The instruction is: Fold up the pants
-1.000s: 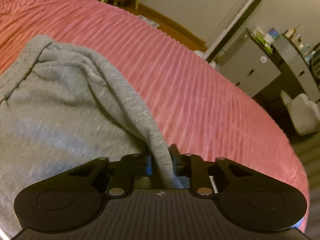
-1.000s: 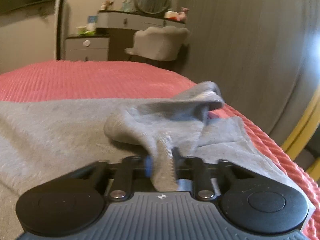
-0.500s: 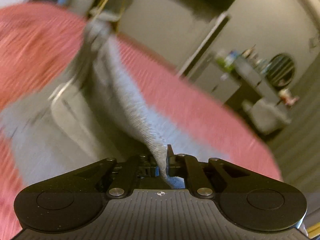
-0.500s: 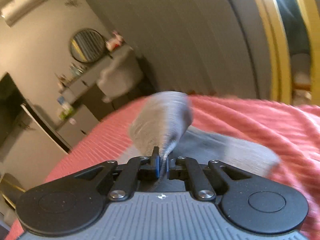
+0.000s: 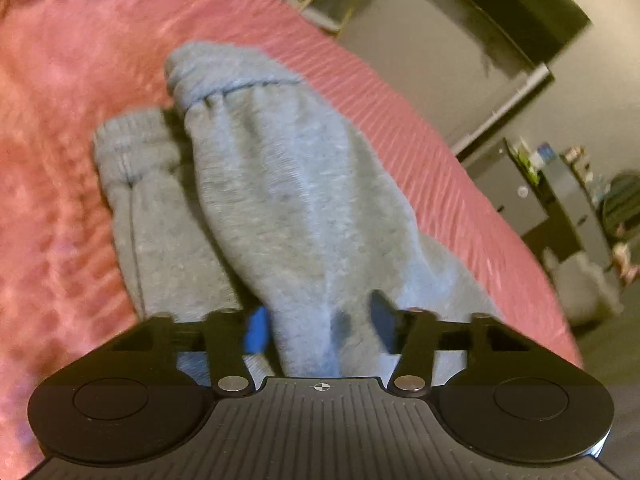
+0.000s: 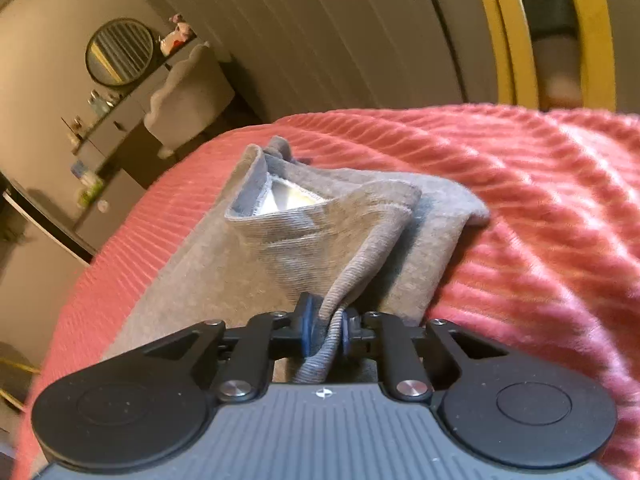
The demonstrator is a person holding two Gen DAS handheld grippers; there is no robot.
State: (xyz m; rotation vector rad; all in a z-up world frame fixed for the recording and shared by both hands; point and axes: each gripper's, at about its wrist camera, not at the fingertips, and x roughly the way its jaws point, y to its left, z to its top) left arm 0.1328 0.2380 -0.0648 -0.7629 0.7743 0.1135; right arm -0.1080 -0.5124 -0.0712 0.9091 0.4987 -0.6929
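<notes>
Jaws of both grippers are opening around the grey pants (image 5: 288, 184), seemingly loosened, on the red bedspread (image 6: 540, 200).

The grey pants (image 5: 280, 208) are running under the left tongs (image 5: 320, 328), hiding their near end. In the right wrist view, the waistband fabric (image 6: 320, 240) is disappearing between the right tongs (image 6: 324, 330). Motion blur is smearing the dresser clutter (image 5: 560, 168) beyond recognition.

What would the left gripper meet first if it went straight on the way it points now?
Most likely the grey pants: the cloth already lies between the opening jaws of the left gripper.
</notes>
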